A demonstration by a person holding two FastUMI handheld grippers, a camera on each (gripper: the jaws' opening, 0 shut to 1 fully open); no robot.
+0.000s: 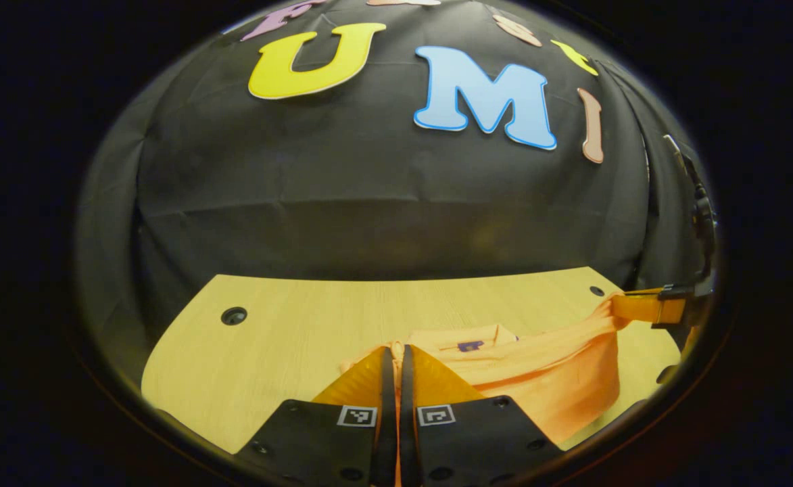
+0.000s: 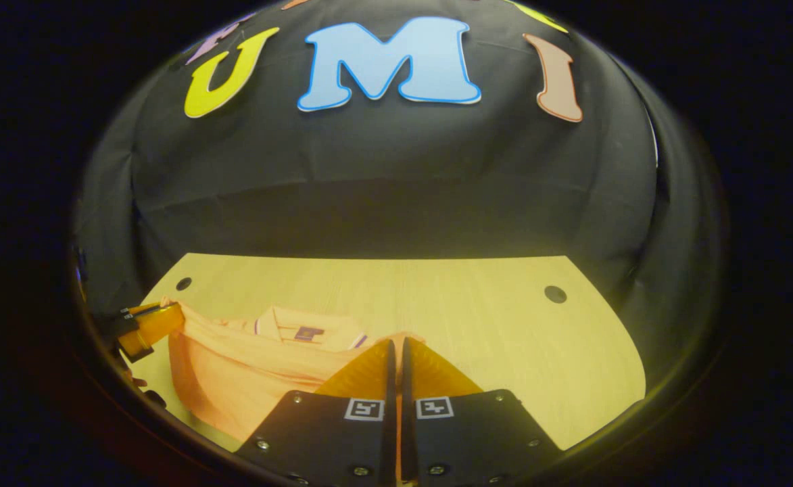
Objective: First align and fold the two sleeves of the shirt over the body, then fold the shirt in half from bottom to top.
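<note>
I see the pale wooden table running out to the black cloth wall, with small dark round holes near its far corners. The orange shirt lies on the table's near part between my two grippers, collar at the far side, its near edge lifted off the wood and hanging in a sag. My left gripper has its fingers pressed together on one end of that lifted edge. My right gripper is likewise closed tight on the other end.
</note>
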